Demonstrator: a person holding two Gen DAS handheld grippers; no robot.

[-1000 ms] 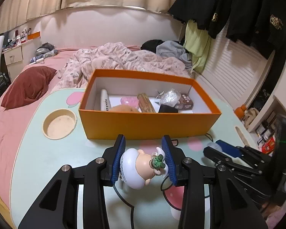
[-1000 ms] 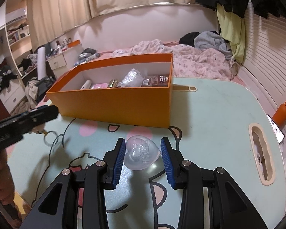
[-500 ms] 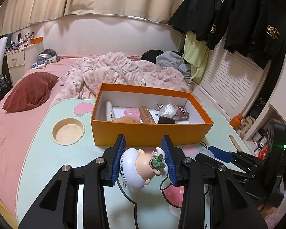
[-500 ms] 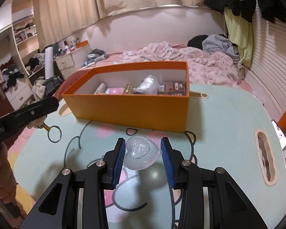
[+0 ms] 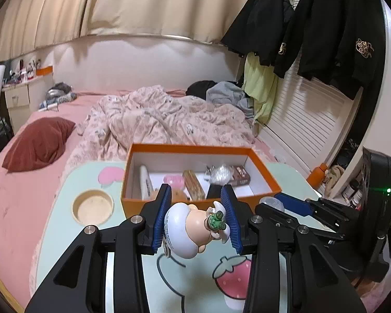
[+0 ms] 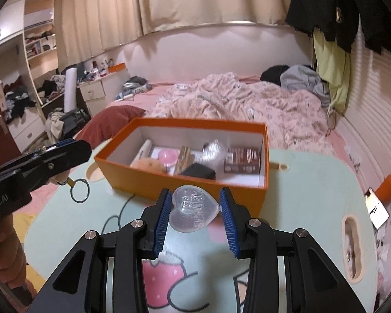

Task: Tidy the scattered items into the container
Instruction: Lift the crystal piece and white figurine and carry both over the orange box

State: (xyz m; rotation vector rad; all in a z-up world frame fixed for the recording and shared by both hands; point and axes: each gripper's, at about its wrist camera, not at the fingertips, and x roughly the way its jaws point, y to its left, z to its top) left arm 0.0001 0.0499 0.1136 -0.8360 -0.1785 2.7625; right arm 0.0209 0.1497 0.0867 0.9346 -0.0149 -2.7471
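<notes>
My left gripper [image 5: 196, 221] is shut on a small white-and-peach figurine keychain [image 5: 193, 230], held above the table in front of the orange box [image 5: 185, 204]. My right gripper [image 6: 194, 217] is shut on a clear heart-shaped case [image 6: 193, 212], held above the table near the orange box [image 6: 185, 187]. The box holds a white tube [image 6: 143, 151], a pink round item [image 6: 168, 155], a brown pack [image 6: 243, 159], a black item [image 6: 199, 172] and a crinkled clear wrapper [image 6: 213, 150]. The left gripper [image 6: 39, 156] shows at the left of the right wrist view with the key ring [image 6: 78, 190] hanging below it.
The mint table [image 6: 312, 195] has a round cup hole [image 5: 92, 206], a slot [image 6: 353, 247] at the right and cartoon prints. A bed with a pink duvet [image 5: 156, 122] lies behind. An orange bottle [image 6: 389, 185] and a phone [image 6: 376, 207] lie beyond the right edge.
Both grippers have risen and pulled back from the box with their items still held; the views now look down into the box from higher up.
</notes>
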